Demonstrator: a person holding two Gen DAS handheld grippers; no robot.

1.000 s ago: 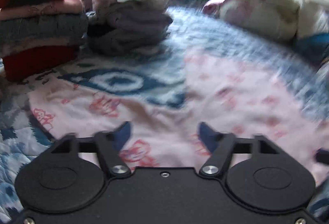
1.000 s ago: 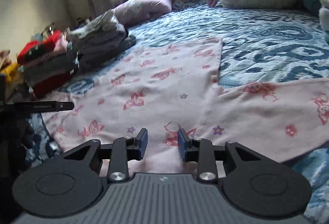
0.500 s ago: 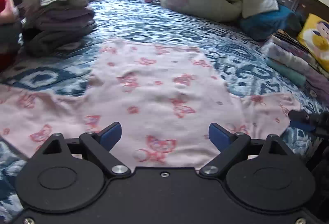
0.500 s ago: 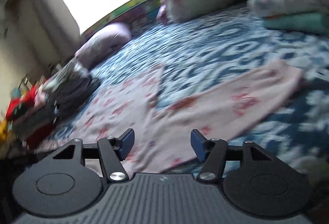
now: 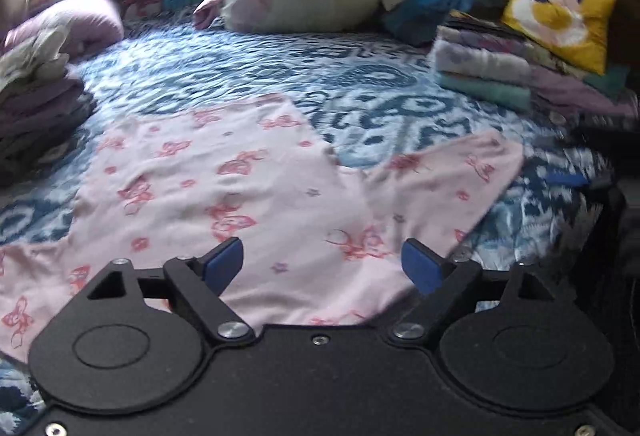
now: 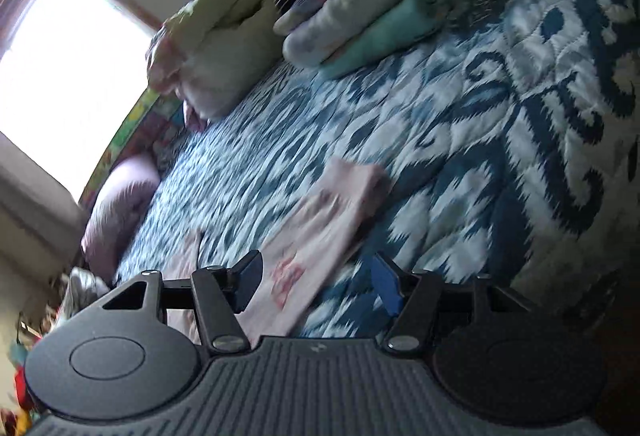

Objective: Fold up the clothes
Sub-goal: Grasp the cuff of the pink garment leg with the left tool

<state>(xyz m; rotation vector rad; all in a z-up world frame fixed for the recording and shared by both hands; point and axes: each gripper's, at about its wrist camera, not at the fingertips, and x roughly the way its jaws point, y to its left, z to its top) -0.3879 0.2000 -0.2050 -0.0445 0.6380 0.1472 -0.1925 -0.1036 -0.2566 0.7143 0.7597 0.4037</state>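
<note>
Left gripper (image 5: 322,262): jaws stand wide apart, having narrowed slightly just now; nothing is between the blue pads (image 5: 224,262) and neither pad presses on anything. The tool points forward and downward, its body level in its own view.

Right gripper (image 6: 316,280): jaws parted to a moderate gap after opening just now; no pad contact, nothing gripped. The tool points downward and is rolled hard to one side, so its view is steeply tilted.
</note>
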